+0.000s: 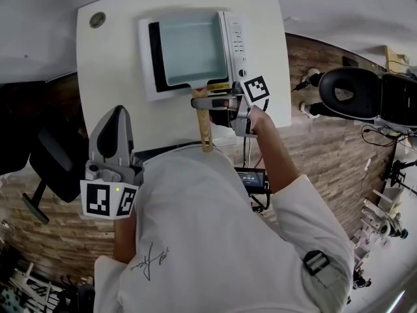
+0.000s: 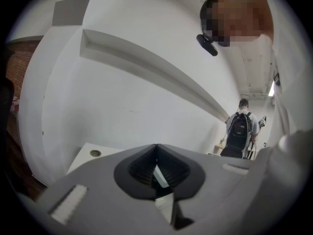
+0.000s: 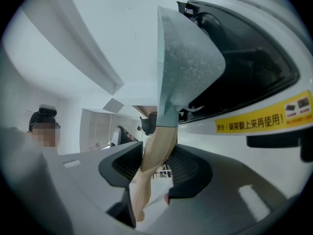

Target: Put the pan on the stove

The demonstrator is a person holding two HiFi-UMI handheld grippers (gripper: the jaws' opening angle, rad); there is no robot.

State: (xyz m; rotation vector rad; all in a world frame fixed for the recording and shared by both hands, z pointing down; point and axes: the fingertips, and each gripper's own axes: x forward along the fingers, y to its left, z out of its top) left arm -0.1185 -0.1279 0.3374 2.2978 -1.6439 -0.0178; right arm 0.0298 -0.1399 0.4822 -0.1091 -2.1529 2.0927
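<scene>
Person's white shirt (image 1: 215, 240) crowds the bench (image 1: 111, 70) edge, with the left gripper (image 1: 120, 113) beside it, jaws together and empty. Right gripper (image 3: 155, 163) is clamped on the wooden handle (image 1: 206, 132) of the pan (image 1: 189, 51), which lies over the stove (image 1: 238, 38). Pulling back before fully letting go could drag the pan askew, and the overhanging handle could catch the shirt.

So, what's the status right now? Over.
Right gripper clamped on the wooden handle. Pan over the stove, can't tell if set down. Left gripper shut, empty. Nothing blocking.
</scene>
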